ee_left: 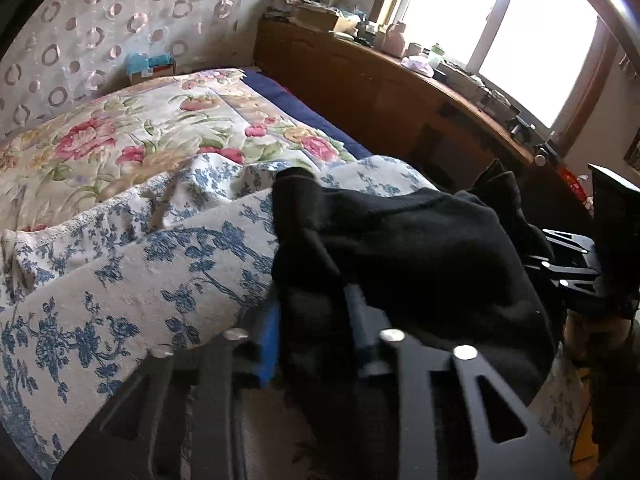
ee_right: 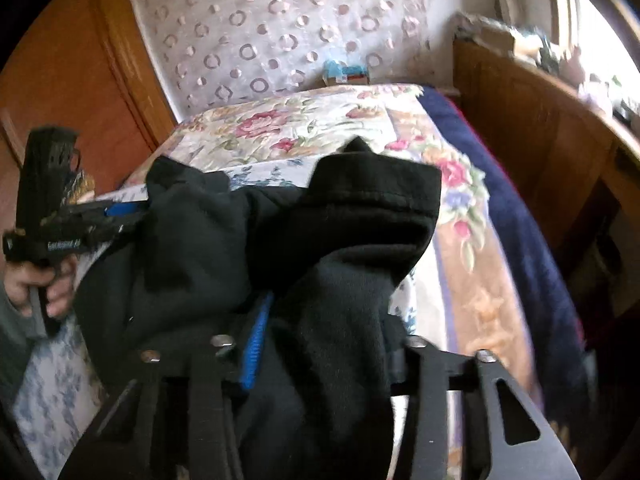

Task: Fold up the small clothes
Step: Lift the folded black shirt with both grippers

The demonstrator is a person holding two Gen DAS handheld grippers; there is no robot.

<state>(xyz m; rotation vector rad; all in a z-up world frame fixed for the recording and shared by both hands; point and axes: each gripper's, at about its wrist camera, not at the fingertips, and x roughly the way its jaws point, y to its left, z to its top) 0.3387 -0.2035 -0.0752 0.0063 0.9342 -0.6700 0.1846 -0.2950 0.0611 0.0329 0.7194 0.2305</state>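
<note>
A black garment point(ee_left: 420, 248) hangs bunched over the blue-and-white floral cloth point(ee_left: 160, 272) on the bed. My left gripper point(ee_left: 316, 320) is shut on its near left edge, with the fabric pinched between the blue pads point(ee_left: 268, 344). In the right wrist view the same black garment point(ee_right: 224, 248) drapes between both tools, its hemmed edge folded over at the top. My right gripper point(ee_right: 324, 344) is shut on a thick bunch of it beside the blue pad point(ee_right: 254, 344). The left gripper point(ee_right: 120, 212) shows at the left of that view, held by a hand point(ee_right: 36, 284).
A flowered quilt point(ee_left: 132, 140) covers the bed, with a dark blue blanket point(ee_left: 304, 112) along its right side. A wooden headboard shelf point(ee_left: 400, 80) crowded with small items runs under the window. A wooden wardrobe point(ee_right: 68, 80) stands to the left.
</note>
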